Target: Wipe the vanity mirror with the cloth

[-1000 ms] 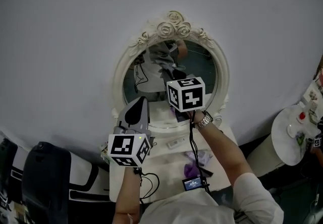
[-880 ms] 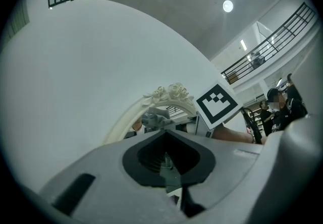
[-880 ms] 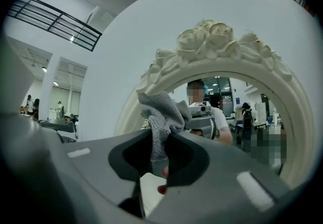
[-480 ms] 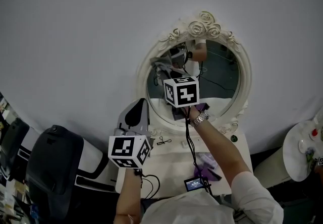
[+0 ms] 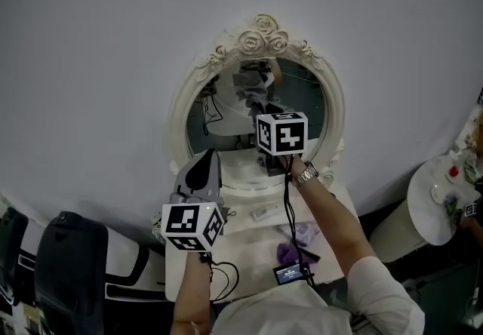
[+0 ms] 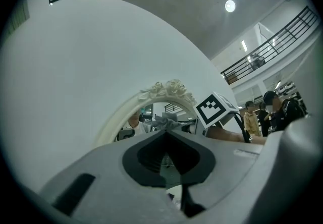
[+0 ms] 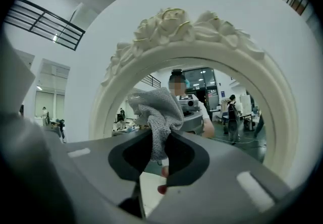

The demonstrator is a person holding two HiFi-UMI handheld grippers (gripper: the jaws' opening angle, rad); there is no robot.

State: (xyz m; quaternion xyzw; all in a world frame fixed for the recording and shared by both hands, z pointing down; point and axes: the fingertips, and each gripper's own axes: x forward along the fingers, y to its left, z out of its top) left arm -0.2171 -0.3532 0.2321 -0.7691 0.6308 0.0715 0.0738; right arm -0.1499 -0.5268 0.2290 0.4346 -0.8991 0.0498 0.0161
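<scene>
The oval vanity mirror (image 5: 179, 111) has a white carved frame with roses on top and stands against a white wall. My right gripper (image 5: 263, 109) is held up at the middle of the glass, shut on a grey knitted cloth (image 7: 157, 112). The cloth bunches out above the jaw tips, right at the glass. In the head view the marker cube hides the cloth itself. The mirror frame (image 7: 181, 31) fills the right gripper view. My left gripper (image 5: 205, 158) is lower left, by the frame's bottom edge, shut and holding nothing. Its view shows the mirror frame (image 6: 164, 89) ahead.
A white vanity top (image 5: 249, 229) lies under the mirror, with a purple cloth (image 5: 290, 252) and a small lit device (image 5: 289, 275) on it. A dark chair (image 5: 68, 265) stands at the left. A round white side table (image 5: 436, 209) with small items stands at the right.
My right gripper, still holding the cloth, went left across the glass and has come back towards the middle. The left gripper has stayed put. The head view has swung.
</scene>
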